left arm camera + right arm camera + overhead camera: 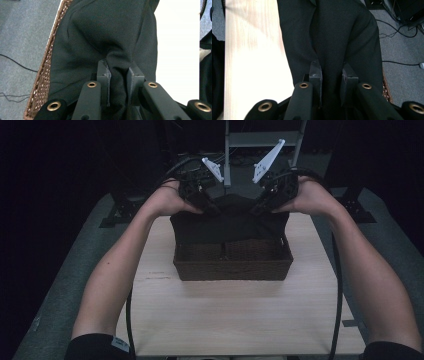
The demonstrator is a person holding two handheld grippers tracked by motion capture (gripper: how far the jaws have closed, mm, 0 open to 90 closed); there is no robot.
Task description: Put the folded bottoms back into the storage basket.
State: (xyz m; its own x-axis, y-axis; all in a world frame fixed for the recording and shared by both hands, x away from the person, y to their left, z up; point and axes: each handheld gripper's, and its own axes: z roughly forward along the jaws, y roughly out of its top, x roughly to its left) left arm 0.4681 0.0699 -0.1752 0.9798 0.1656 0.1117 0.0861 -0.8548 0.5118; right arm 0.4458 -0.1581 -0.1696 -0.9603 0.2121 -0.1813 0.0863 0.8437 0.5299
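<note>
The black cloth [230, 220] hangs between the two grippers, a fold of it pinched in each pair of jaws. In the left gripper view a bunched ridge of the cloth [105, 45] runs straight down into the gap of the left gripper [119, 75], whose jaws are clenched on it, with a thin hemmed edge showing along the inner face of one jaw. In the right gripper view the cloth [332, 37] likewise passes between the jaws of the right gripper [332, 72], which grasp a thick fold. From the high view, the left gripper [202, 200] and right gripper [270, 200] hold the cloth's two upper corners above the far side of the wicker basket [232, 267], and the cloth drapes down over the basket's back wall.

The cloth is matte, dark and soft-looking, sagging in the middle and creasing toward each grip (no pattern can be made out on it). The basket is rectangular, woven of brown strands, with a divider down its middle. It stands on a pale wooden surface [235, 315] with a faint grain; grey carpeted floor [22, 37] lies beyond its edges.
</note>
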